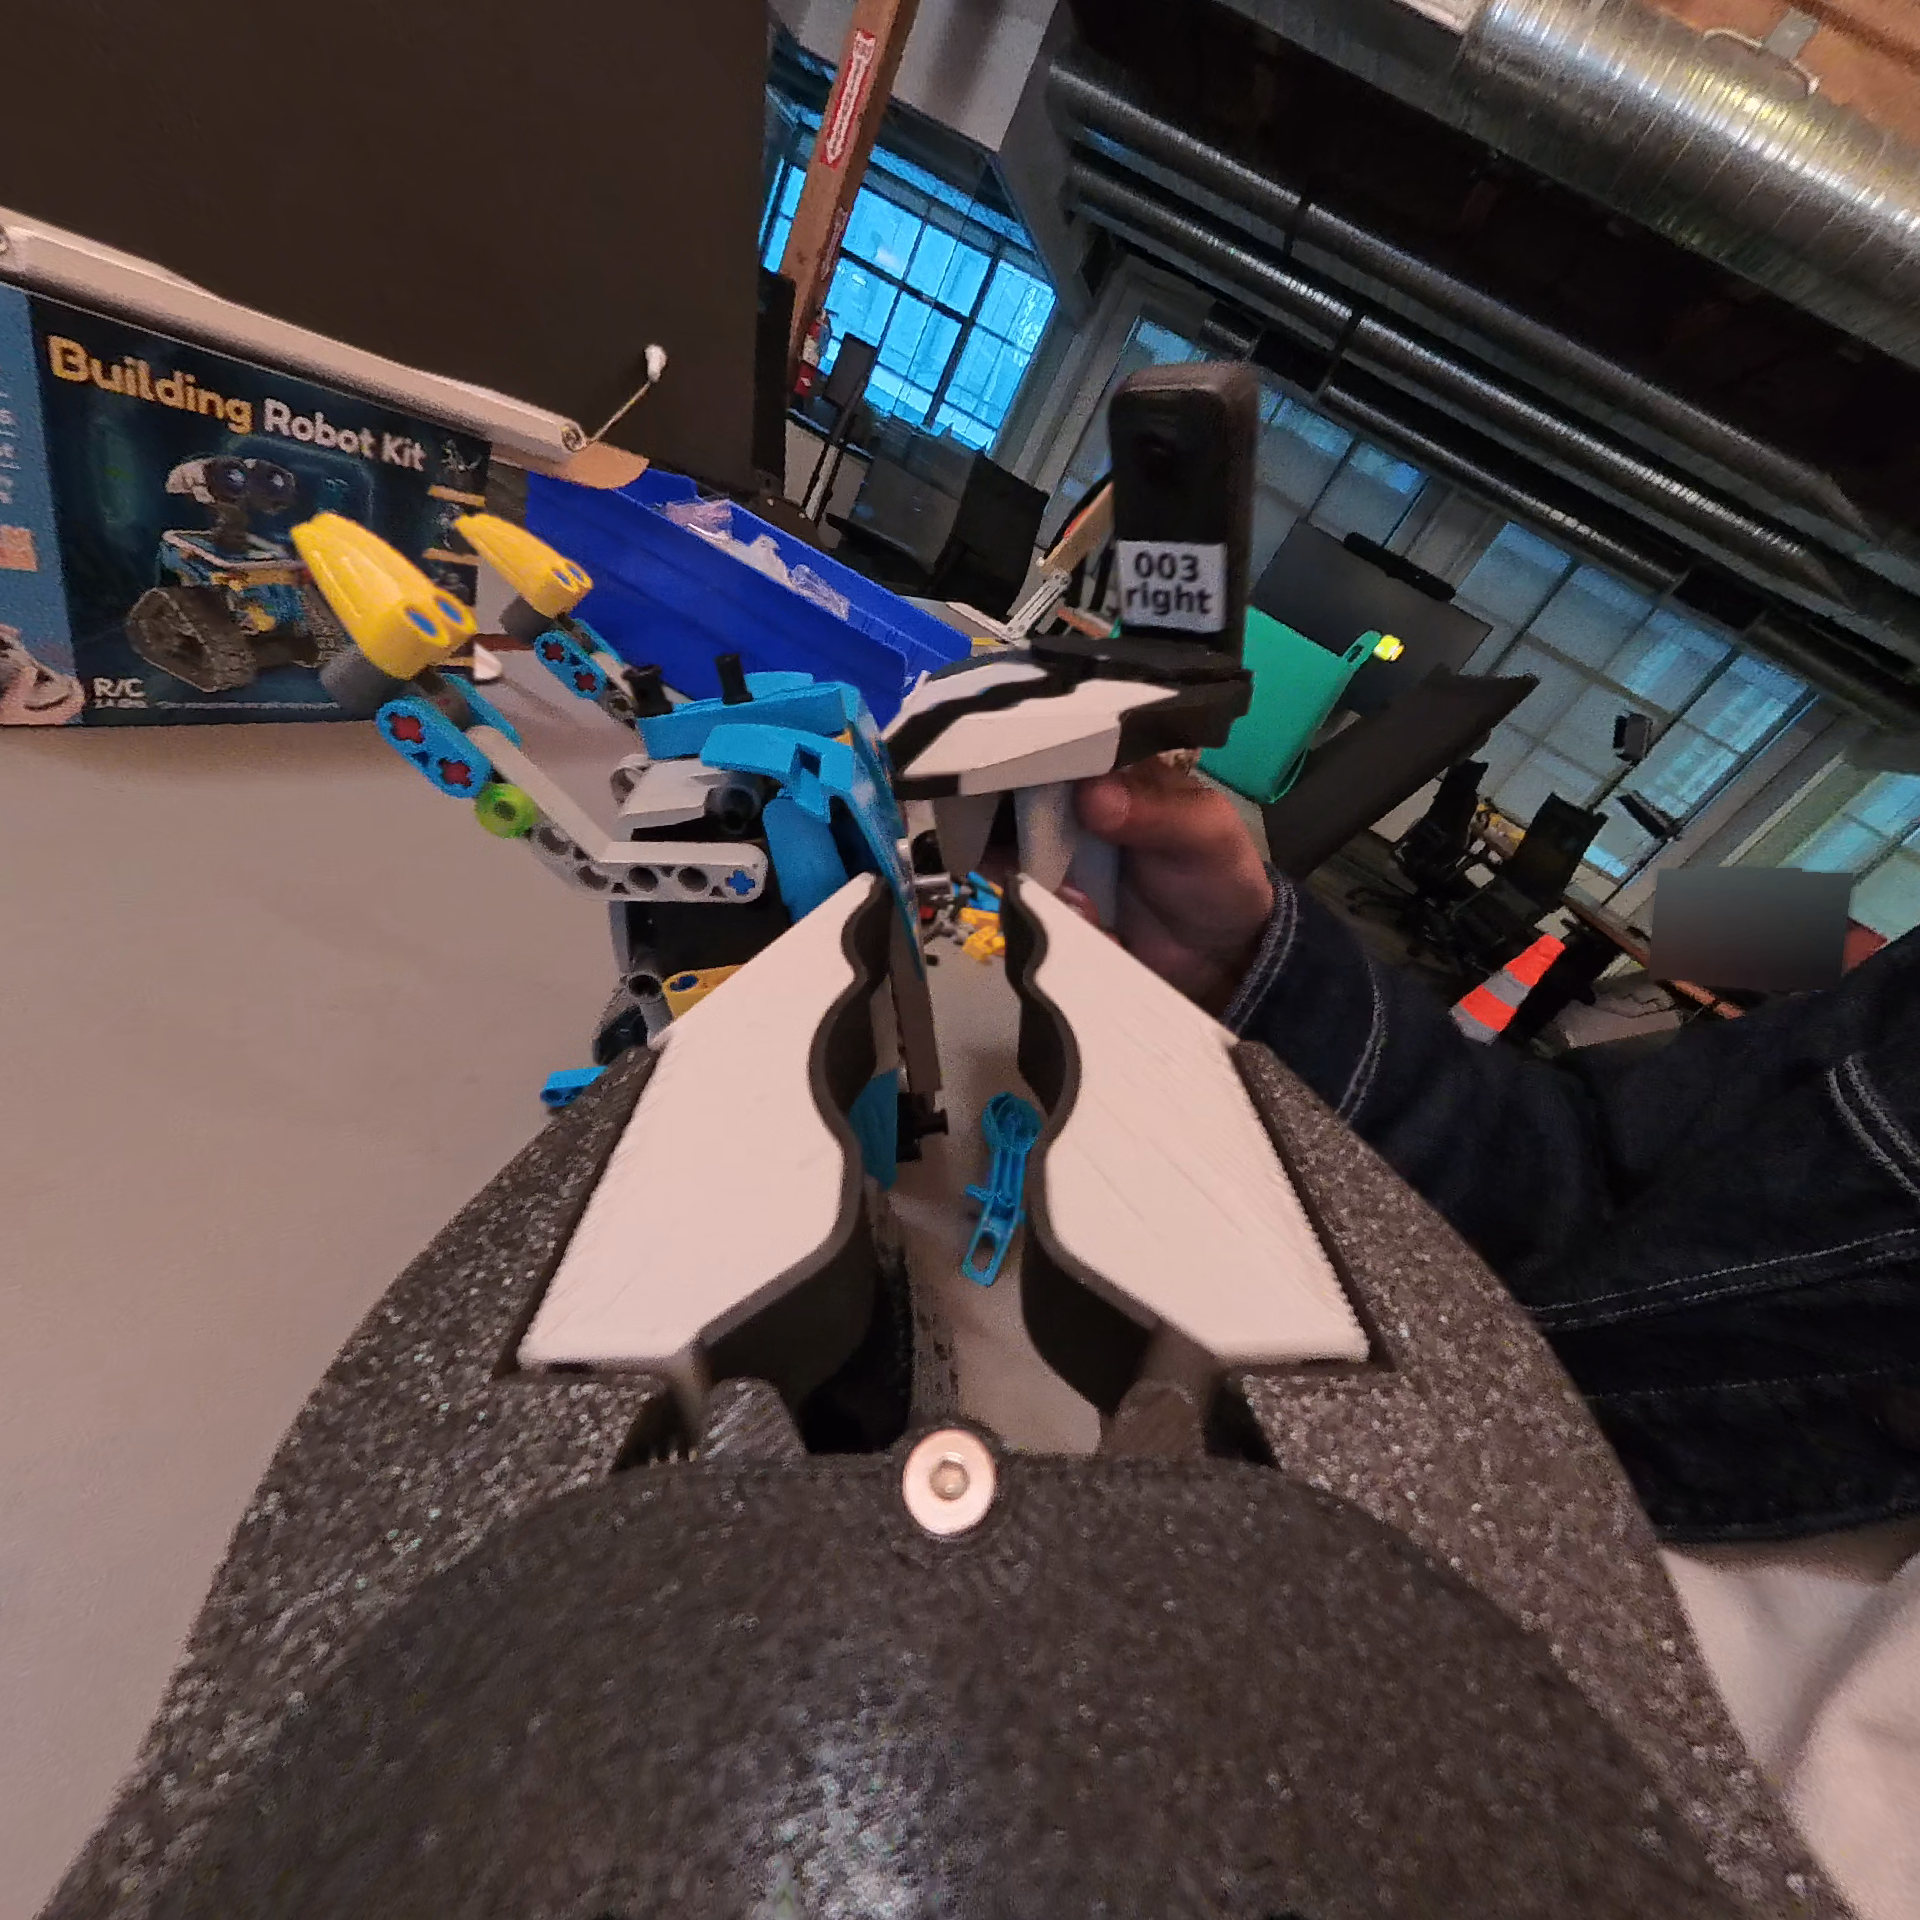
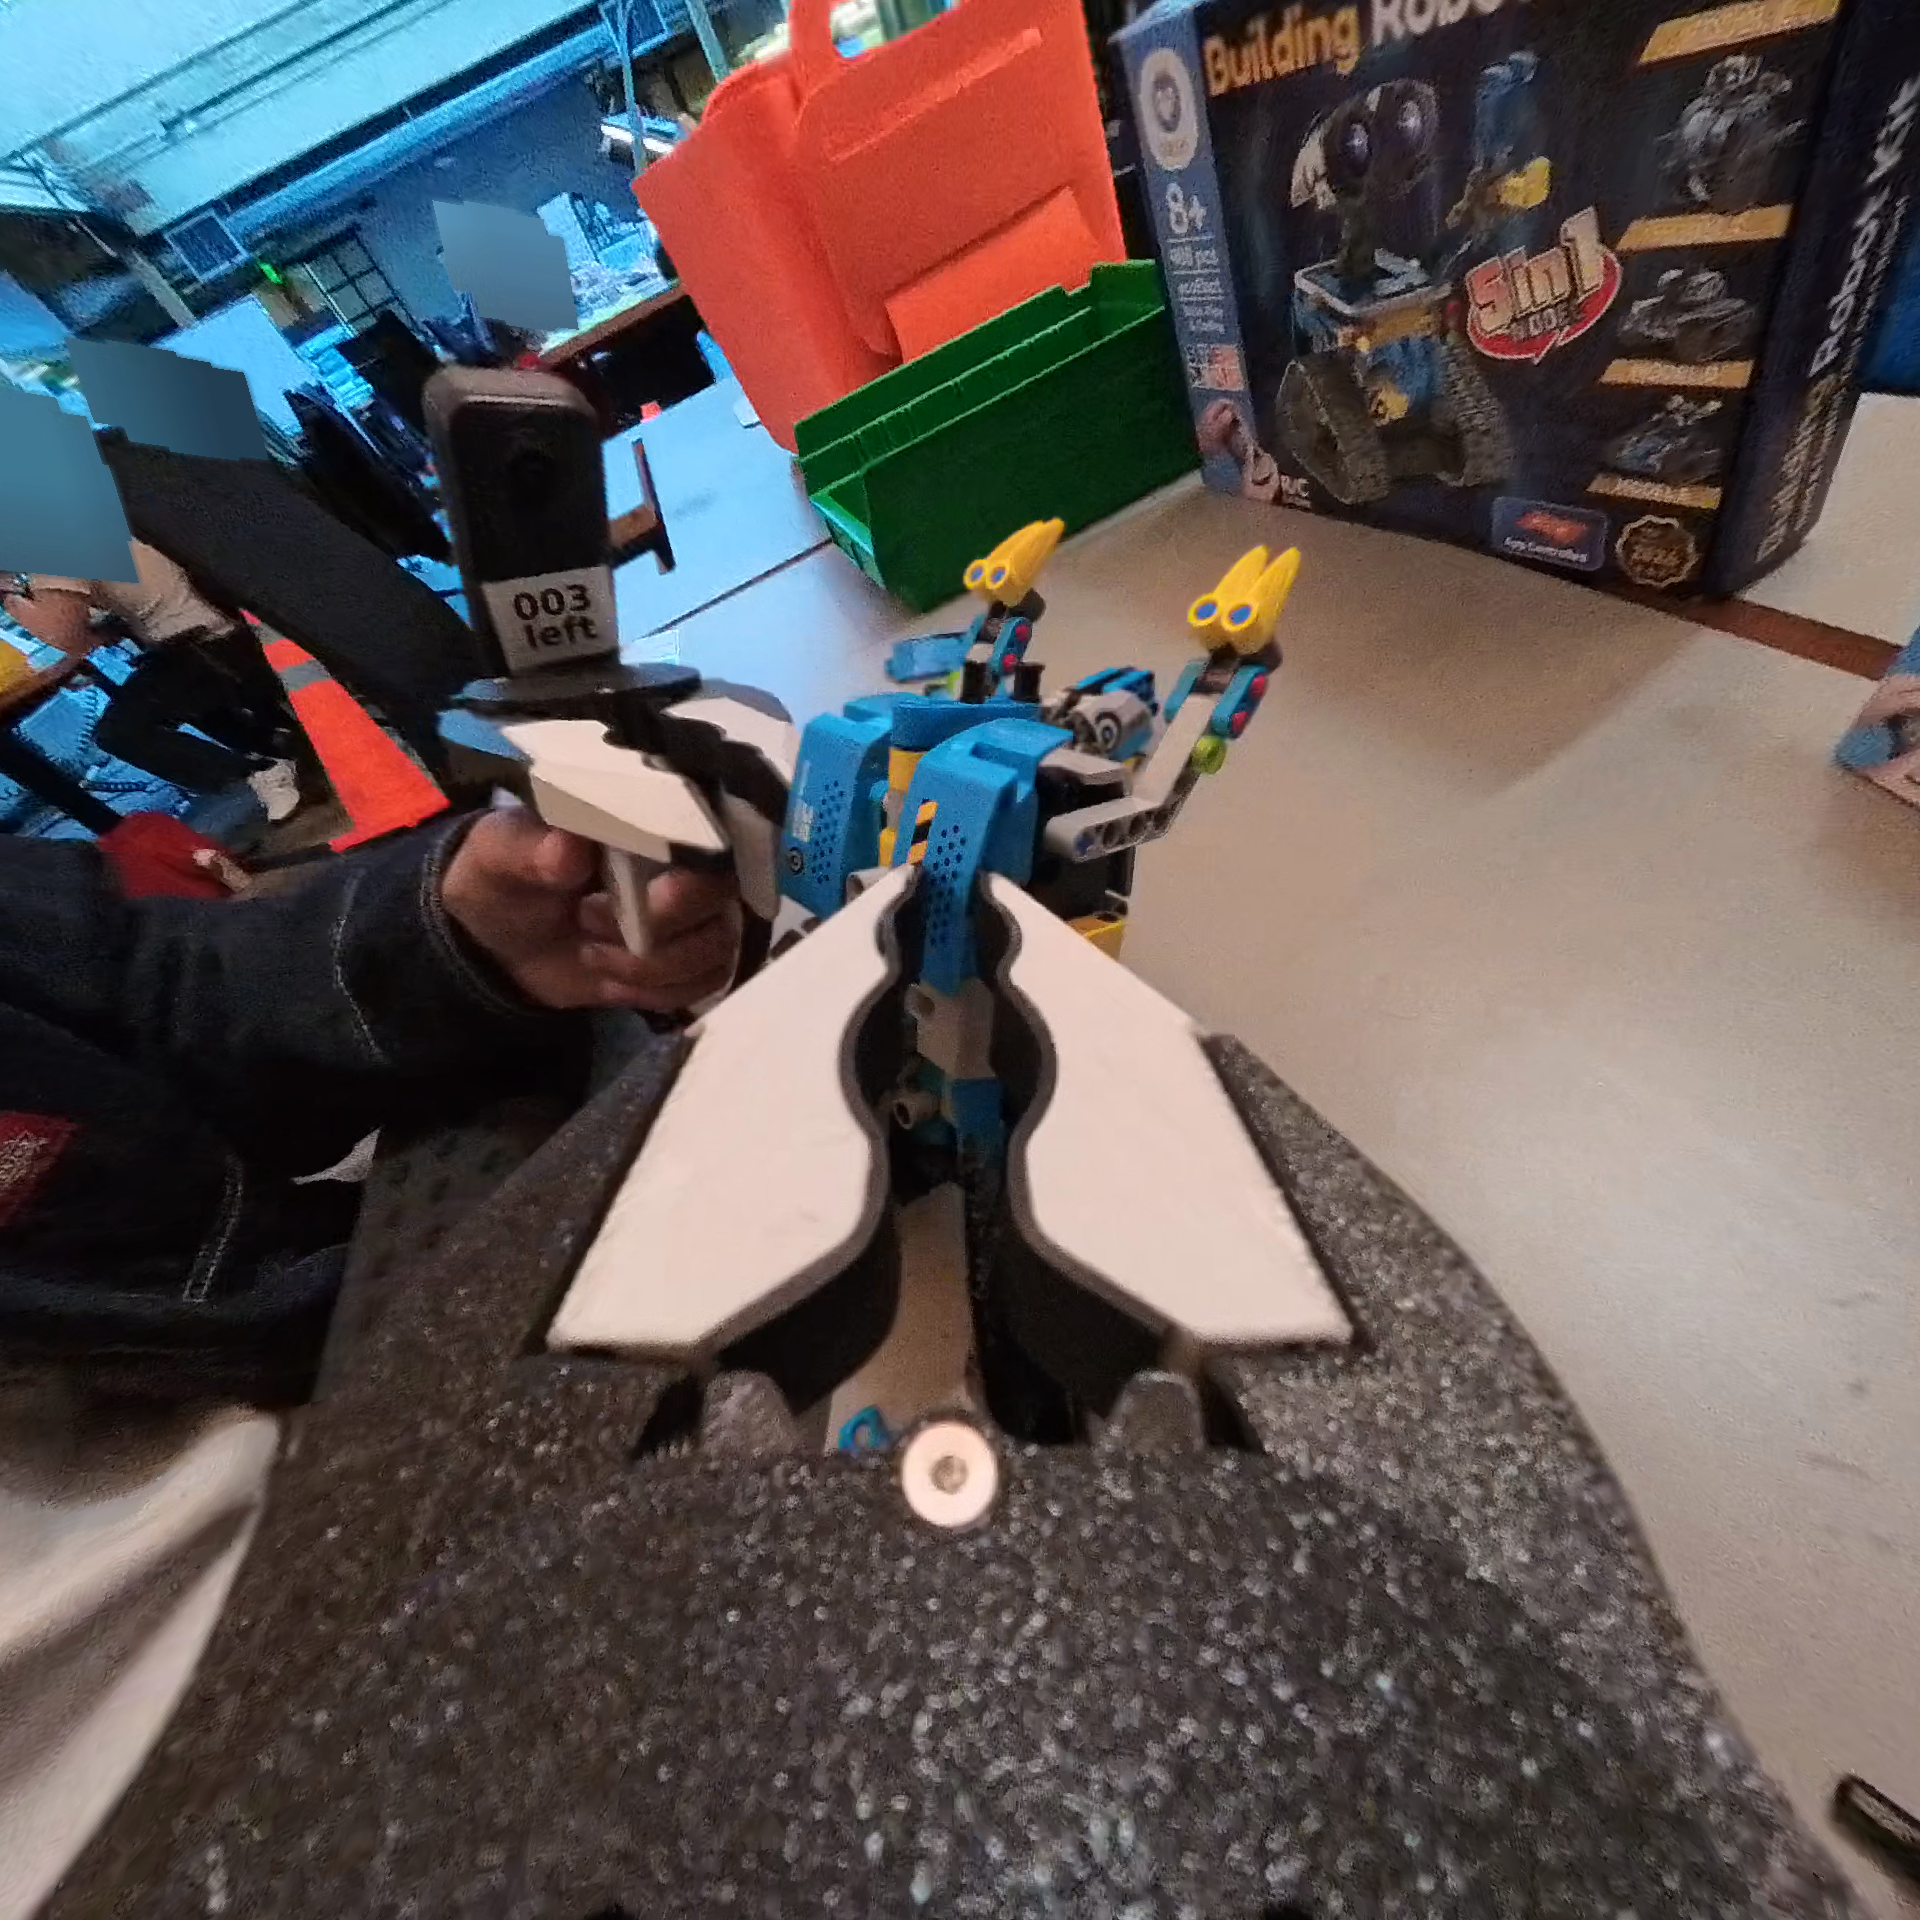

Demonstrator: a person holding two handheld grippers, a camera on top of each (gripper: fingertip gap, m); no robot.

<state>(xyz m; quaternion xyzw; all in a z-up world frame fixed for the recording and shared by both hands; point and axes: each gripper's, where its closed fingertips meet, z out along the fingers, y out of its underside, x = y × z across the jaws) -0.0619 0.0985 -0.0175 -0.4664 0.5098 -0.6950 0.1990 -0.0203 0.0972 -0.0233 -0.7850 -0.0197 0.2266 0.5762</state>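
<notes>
We see a blue, grey and yellow brick-built robot model (image 2: 966, 790) standing on the pale worktop (image 2: 1455, 935), with both grippers closed in on it from opposite sides. The right gripper (image 2: 948, 894) has its jaws gripping a perforated blue panel at the near side of the model. The left gripper (image 1: 940, 899) has its jaws parted only narrowly; a thin blue and grey edge of the model lies against its left finger (image 1: 769, 1049), but we cannot tell whether it is clamped. A small blue loose part (image 1: 995, 1184) lies on the worktop beside the model, between the left fingers. Beyond the model stand the kit box (image 2: 1507, 270), a green bin (image 2: 997, 436) and an orange bag (image 2: 883, 177); a blue bin (image 1: 727, 592) sits behind the model in the left view.
</notes>
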